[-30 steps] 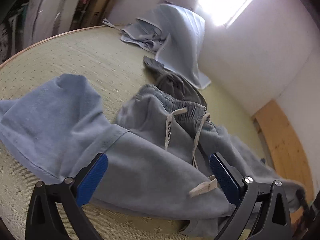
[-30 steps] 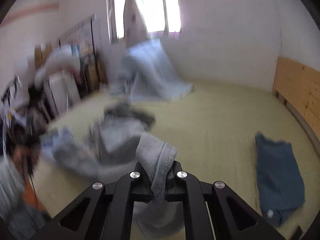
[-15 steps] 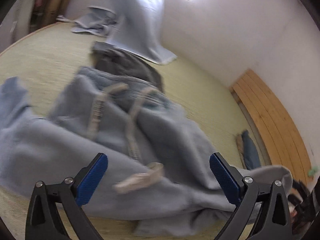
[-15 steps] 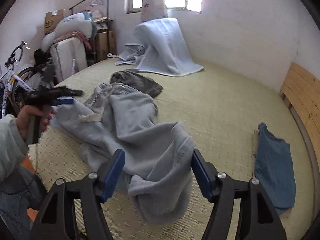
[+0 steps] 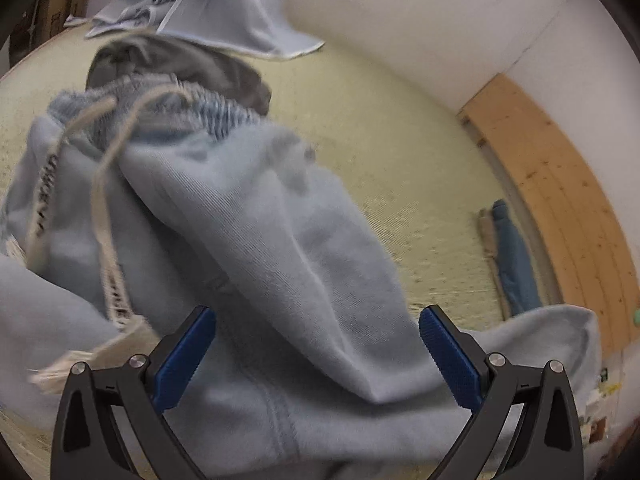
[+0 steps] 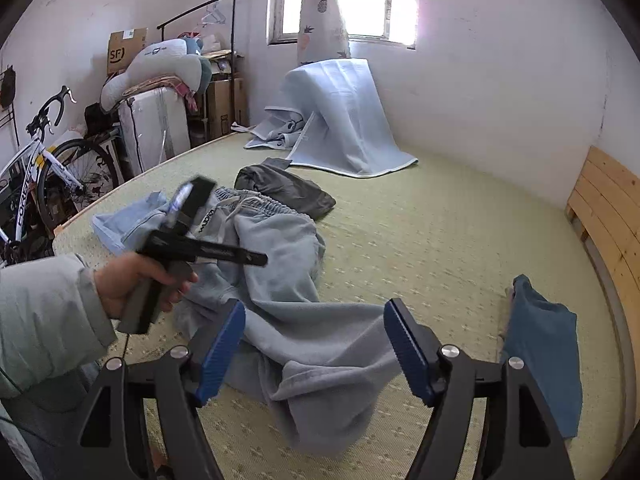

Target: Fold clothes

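Light blue sweatpants with cream drawstrings lie crumpled on the green mat. My left gripper hovers over one trouser leg; its jaws are closing, the cloth lies under them and the pads do not press it. In the right wrist view a hand holds that left gripper above the waistband. My right gripper is opening over the leg's cuff end, which lies loose on the mat, free of the pads.
A dark grey garment lies just beyond the waistband. A darker blue garment lies at the right by the wooden board. A pale blue blanket drapes over something under the window. A bicycle and boxes stand at left.
My right gripper opened and let go of the trouser cuff, which dropped onto the mat. My left gripper swept from the drawstring side across the pants towards the leg.
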A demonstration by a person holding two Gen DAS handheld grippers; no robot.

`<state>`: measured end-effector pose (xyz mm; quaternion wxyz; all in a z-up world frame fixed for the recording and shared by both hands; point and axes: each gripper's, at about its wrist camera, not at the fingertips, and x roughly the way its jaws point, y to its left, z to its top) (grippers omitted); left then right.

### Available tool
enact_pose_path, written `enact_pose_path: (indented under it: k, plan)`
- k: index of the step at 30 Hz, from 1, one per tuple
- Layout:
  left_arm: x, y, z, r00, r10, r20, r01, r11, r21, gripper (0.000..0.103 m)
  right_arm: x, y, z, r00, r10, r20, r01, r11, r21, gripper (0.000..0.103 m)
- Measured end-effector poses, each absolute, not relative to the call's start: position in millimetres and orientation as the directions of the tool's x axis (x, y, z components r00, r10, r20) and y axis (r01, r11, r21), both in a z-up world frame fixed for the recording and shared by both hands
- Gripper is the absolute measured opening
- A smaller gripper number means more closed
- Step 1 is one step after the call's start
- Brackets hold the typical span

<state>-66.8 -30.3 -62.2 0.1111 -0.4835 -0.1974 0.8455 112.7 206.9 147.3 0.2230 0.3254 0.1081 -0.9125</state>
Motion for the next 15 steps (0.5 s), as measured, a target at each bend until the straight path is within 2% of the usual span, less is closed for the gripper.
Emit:
enact_pose_path:
  k: [1, 3, 5, 6, 11, 15]
  plan:
    - [-70.3, -25.8, -67.9, -0.498, 0.369, -0.785, 0.018, -0.900, -0.435, 0.090, 112.8, 210.1, 148.3, -0.688, -0.336, -0.643, 0.476, -0.878, -0.050, 0.076]
    - [-74.9, -18.1, -78.9, -0.476, 0.333, -0.814, 0.050, -0.914, -0.403, 0.046, 114.6, 213.6, 151.2, -0.688, -0.335, -0.643, 0.478, -0.876, -0.055, 0.076]
    - [-76.5, -12.2, -89.1, -0.454, 0.303, -0.838, 0.077, -0.924, -0.376, 0.036, 115.8, 218.2, 153.8, -0.689, -0.335, -0.642, 0.480, -0.875, -0.059, 0.076]
    - [-76.1, -10.7, -91.0, -0.455, 0.302, -0.838, 0.079, -0.924, -0.375, 0.027, 116.2, 221.0, 155.0, -0.690, -0.335, -0.641, 0.481, -0.875, -0.060, 0.076]
    - [-62.6, -9.5, -80.2, -0.509, 0.309, -0.803, 0.038, -0.924, -0.379, 0.006, 118.6, 229.0, 163.6, -0.706, -0.335, -0.623, 0.475, -0.877, -0.066, 0.076]
    - [-37.7, -19.2, -62.2, -0.571, 0.332, -0.751, -0.002, -0.915, -0.403, 0.004, 108.1, 230.4, 172.7, -0.708, -0.361, -0.606, 0.490, -0.870, -0.053, 0.078]
